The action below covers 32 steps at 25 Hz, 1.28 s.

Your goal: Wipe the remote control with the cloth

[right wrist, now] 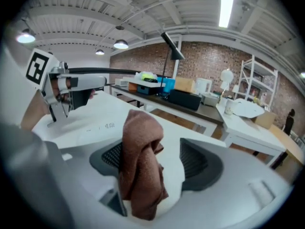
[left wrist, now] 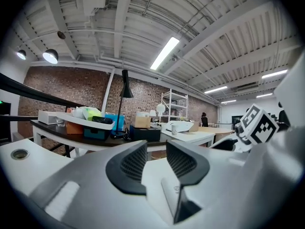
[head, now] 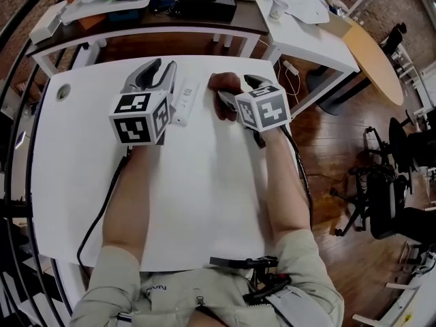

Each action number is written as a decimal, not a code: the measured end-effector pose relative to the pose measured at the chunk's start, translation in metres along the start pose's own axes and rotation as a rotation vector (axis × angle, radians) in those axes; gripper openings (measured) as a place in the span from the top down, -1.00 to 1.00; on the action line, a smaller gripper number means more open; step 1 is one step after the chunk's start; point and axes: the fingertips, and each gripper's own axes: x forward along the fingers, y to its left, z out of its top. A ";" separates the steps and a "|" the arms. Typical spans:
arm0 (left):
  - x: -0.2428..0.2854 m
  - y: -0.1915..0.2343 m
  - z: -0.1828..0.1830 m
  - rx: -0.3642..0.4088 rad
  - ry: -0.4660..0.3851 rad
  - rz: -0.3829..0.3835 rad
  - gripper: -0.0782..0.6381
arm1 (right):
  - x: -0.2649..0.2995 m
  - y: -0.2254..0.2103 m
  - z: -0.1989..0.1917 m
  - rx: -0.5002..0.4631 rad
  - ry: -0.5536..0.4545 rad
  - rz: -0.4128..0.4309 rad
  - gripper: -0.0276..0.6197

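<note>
Left gripper (head: pixel 160 70): jaws slightly apart, empty, remote control (head: pixel 185 101) just beside | right gripper (head: pixel 238 90): jaws wide, brown cloth (right wrist: pixel 140 166) slack between them | we judge it freed, perhaps to regrip.

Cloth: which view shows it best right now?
Right gripper view: the brown cloth sits large between the right gripper's open jaws. Head view shows only a small part beyond the marker cube. Left gripper view misses it.
</note>
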 end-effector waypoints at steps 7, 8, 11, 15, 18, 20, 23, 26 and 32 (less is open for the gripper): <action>-0.038 -0.025 0.021 0.008 -0.074 -0.036 0.46 | -0.080 0.001 0.038 -0.018 -0.248 -0.070 -0.08; -0.046 -0.029 0.023 0.015 -0.087 -0.035 0.50 | -0.093 0.006 0.046 -0.030 -0.306 -0.077 -0.02; -0.077 -0.034 0.037 0.032 -0.145 -0.013 0.65 | -0.133 0.025 0.067 -0.062 -0.474 -0.091 0.24; -0.129 -0.038 0.056 0.042 -0.230 0.013 0.76 | -0.178 0.051 0.071 -0.110 -0.580 -0.143 0.59; -0.168 -0.047 0.068 0.066 -0.285 0.011 0.76 | -0.205 0.077 0.063 -0.149 -0.628 -0.157 0.90; -0.192 -0.056 0.073 0.092 -0.317 0.012 0.76 | -0.220 0.096 0.057 -0.169 -0.650 -0.141 0.90; -0.219 -0.070 0.069 0.119 -0.342 0.011 0.76 | -0.239 0.114 0.044 -0.161 -0.682 -0.132 0.90; -0.234 -0.085 0.050 0.137 -0.326 0.004 0.76 | -0.255 0.121 0.028 -0.124 -0.709 -0.143 0.90; -0.247 -0.108 0.005 0.069 -0.237 -0.022 0.76 | -0.264 0.126 -0.016 -0.039 -0.692 -0.160 0.91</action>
